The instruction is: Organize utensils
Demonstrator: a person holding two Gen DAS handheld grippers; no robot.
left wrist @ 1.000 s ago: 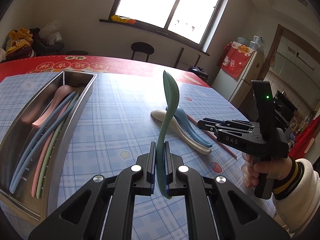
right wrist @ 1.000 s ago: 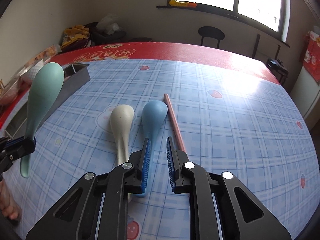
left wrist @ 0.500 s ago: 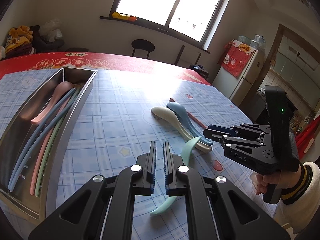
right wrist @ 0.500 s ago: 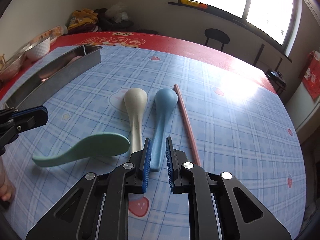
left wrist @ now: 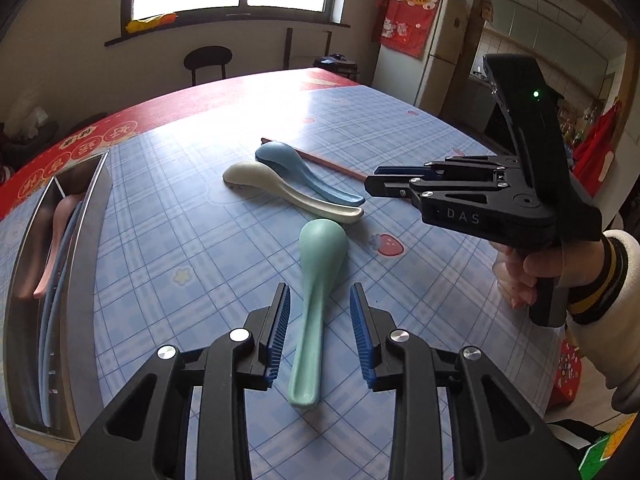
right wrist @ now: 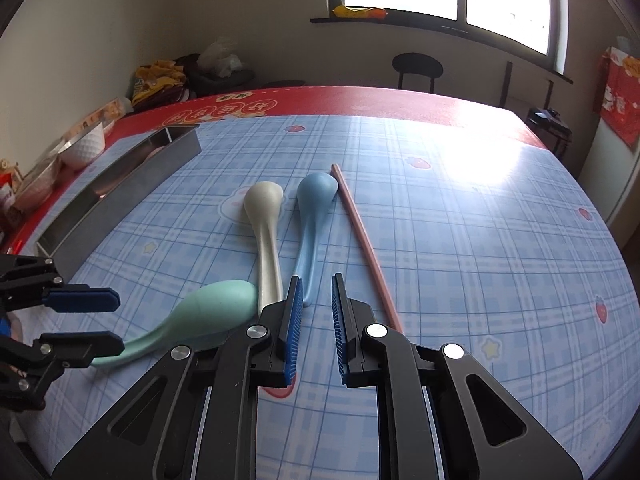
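Note:
A green spoon (left wrist: 318, 292) lies on the blue checked tablecloth with its handle between the open fingers of my left gripper (left wrist: 320, 320); neither pad touches it. It also shows in the right wrist view (right wrist: 204, 316). A cream spoon (left wrist: 280, 192) and a blue spoon (left wrist: 304, 174) lie side by side beyond it, with a pink chopstick (right wrist: 366, 248) at their right. My right gripper (right wrist: 314, 316) is open a little and empty, hovering over the blue spoon's handle (right wrist: 310, 248). It shows from the side in the left wrist view (left wrist: 376, 184).
A long steel tray (left wrist: 86, 248) at the left holds a pink spoon and several chopsticks; its wall shows in the right wrist view (right wrist: 120, 208). White bowls (right wrist: 82, 148) stand at the far left table edge. A stool (right wrist: 418, 68) stands beyond the table.
My left gripper let go of the green spoon, which fell onto the table. The gripper then opened wider and came down around the spoon's handle. My right gripper opened slightly.

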